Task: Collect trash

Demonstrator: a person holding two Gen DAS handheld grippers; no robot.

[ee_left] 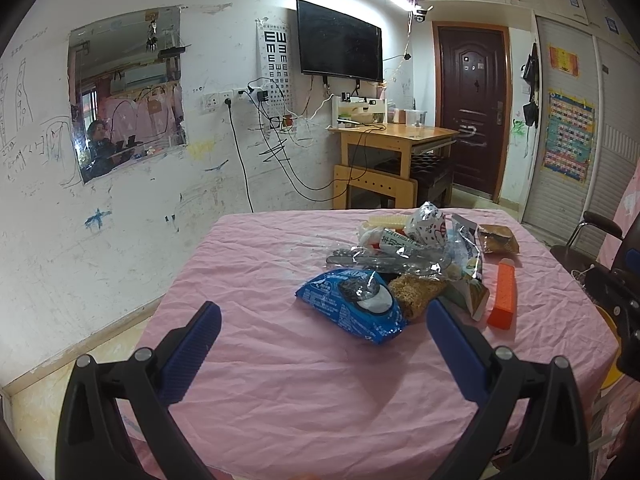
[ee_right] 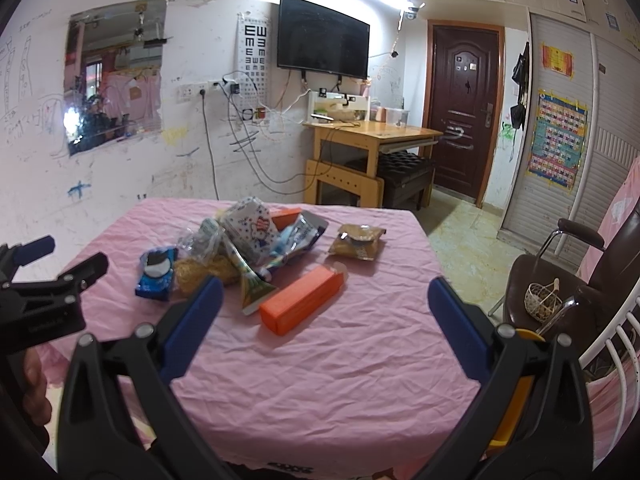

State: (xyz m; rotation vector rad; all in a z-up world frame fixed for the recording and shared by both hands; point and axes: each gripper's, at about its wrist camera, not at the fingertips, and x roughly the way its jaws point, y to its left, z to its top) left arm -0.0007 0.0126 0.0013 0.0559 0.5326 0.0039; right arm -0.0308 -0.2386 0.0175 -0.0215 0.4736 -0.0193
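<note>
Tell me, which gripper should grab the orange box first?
Probably the right gripper. In its own view the orange box lies just ahead, between its open fingers. For the left gripper the box lies off to the right, past its right finger, with the blue packet straight ahead instead.

A dark television point(ee_left: 339, 42) hangs beside an eye chart point(ee_left: 276, 72), above a wooden desk point(ee_left: 394, 136).
</note>
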